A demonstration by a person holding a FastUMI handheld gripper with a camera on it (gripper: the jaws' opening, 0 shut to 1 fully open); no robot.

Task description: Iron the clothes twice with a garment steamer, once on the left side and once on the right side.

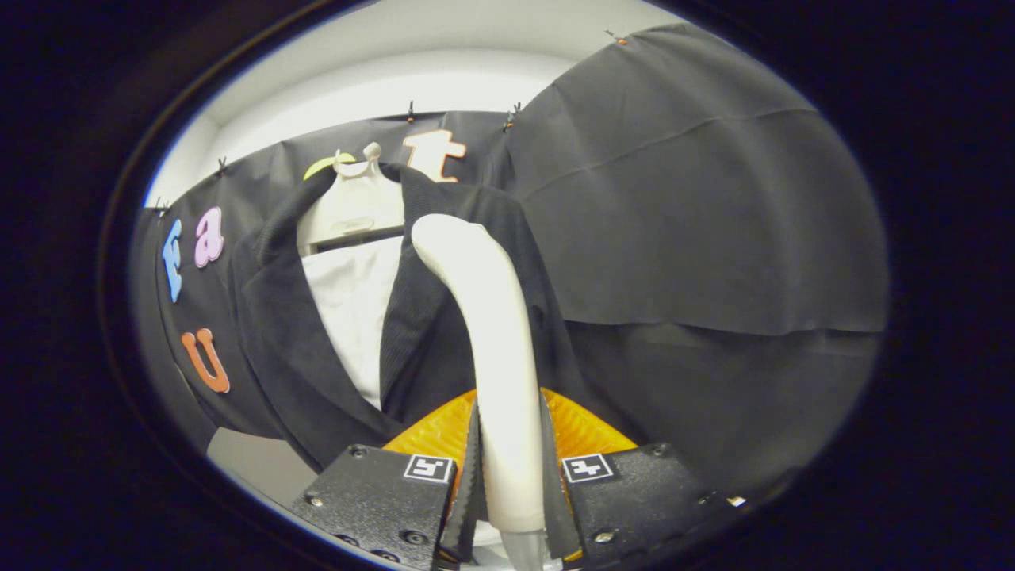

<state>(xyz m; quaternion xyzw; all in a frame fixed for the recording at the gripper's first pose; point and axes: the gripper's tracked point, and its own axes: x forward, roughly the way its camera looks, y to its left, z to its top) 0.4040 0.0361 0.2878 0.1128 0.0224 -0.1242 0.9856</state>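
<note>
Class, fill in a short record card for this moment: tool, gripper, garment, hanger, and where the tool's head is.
tool: white garment steamer, handle upright between the fingers
gripper: gripper shut on the steamer handle, both fingers pressing its sides
garment: dark jacket, hanging open over a white shirt
hanger: white hanger at the booth wall
head position: curved top against the jacket panel beside the shirt opening

The tool (511,484) sits at the lower middle of the frame, both fingers (473,476) clamped on the steamer handle (496,341).
</note>
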